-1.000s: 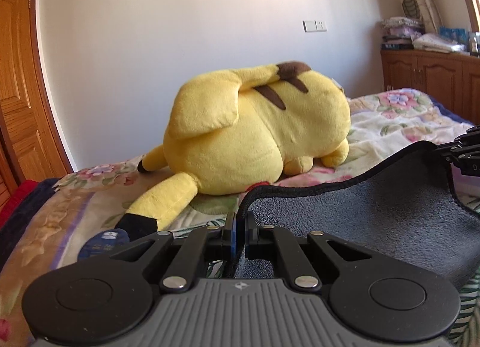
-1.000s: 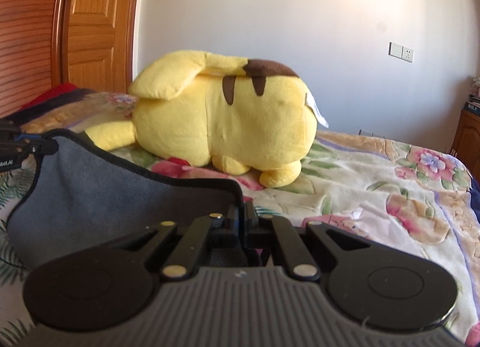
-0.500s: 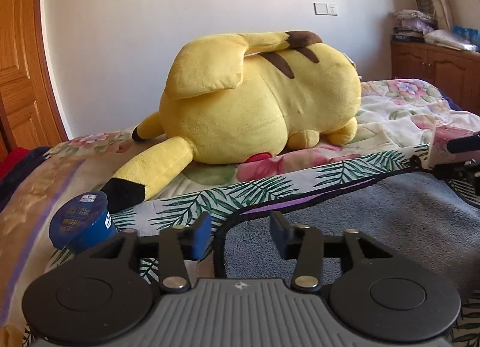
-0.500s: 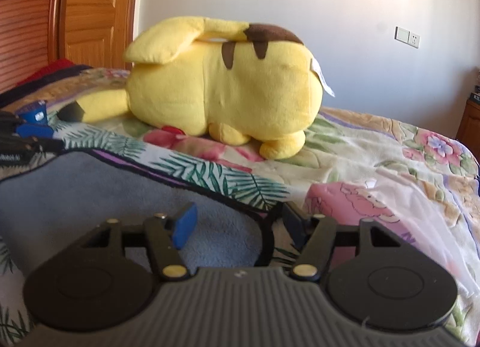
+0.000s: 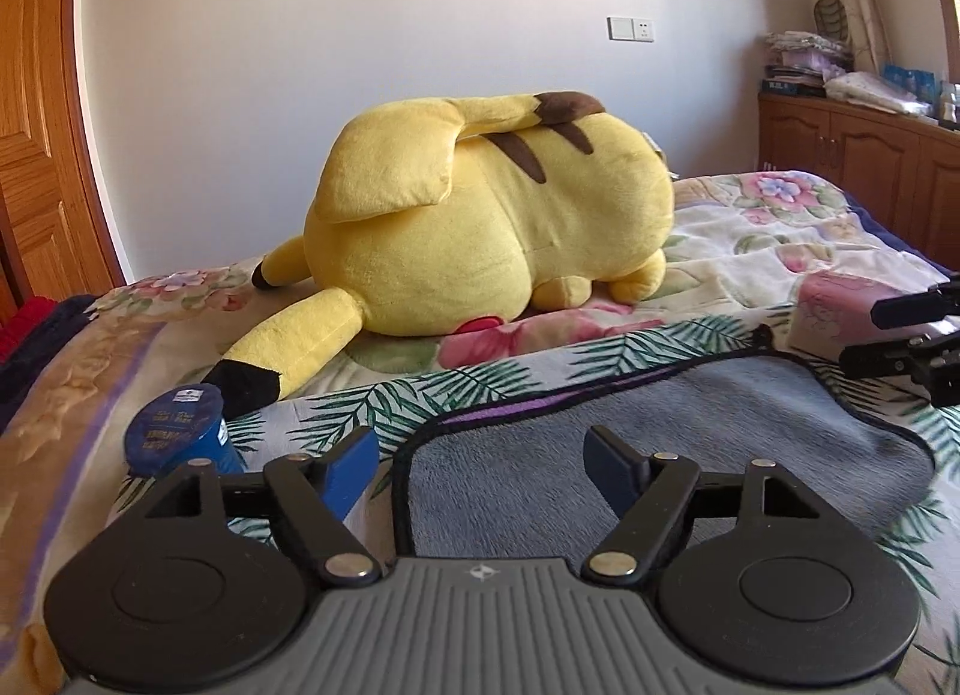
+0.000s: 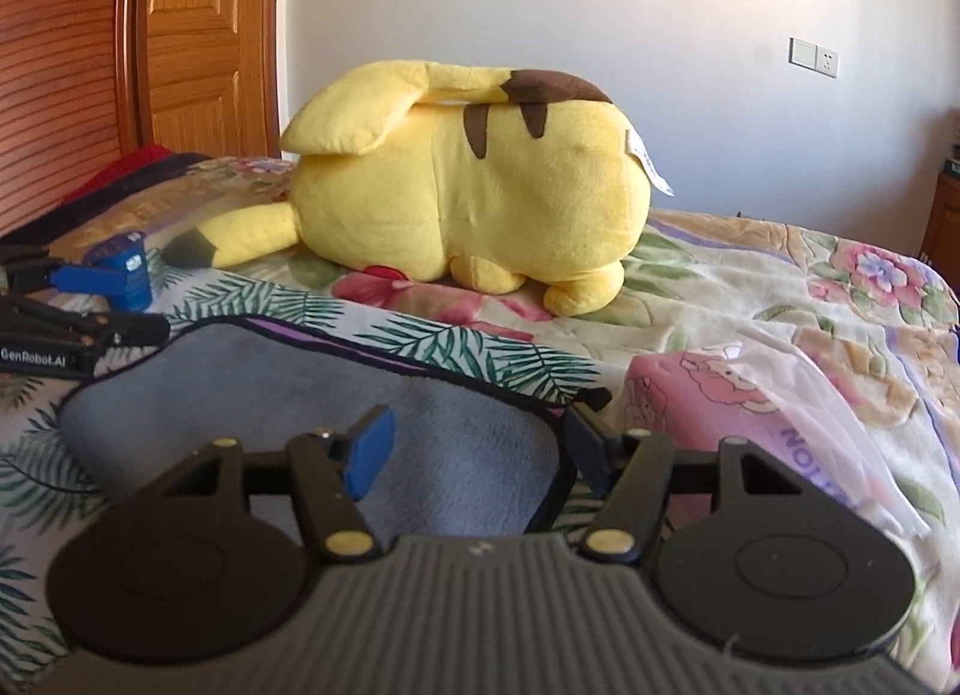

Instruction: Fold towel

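Note:
A grey towel [image 5: 690, 443] with a black hem lies folded over on the palm-leaf side of itself on the bed; it also shows in the right wrist view [image 6: 312, 401]. My left gripper [image 5: 483, 464] is open, its jaws spread over the towel's left corner and holding nothing. My right gripper [image 6: 477, 446] is open over the towel's right corner, also empty. Each gripper shows at the edge of the other's view: the right one [image 5: 900, 335] and the left one [image 6: 90, 305].
A big yellow plush toy [image 5: 480, 227] lies on the floral bedspread [image 5: 780, 233] just beyond the towel. A small blue cup [image 5: 180, 437] stands left of the towel. A pink plastic pack [image 6: 750, 395] lies to its right. Wooden door at left, cabinet at right.
Both grippers held the towel's corners up a second ago. They lowered the edge onto the bed, opened and let go; the jaws now stand wider.

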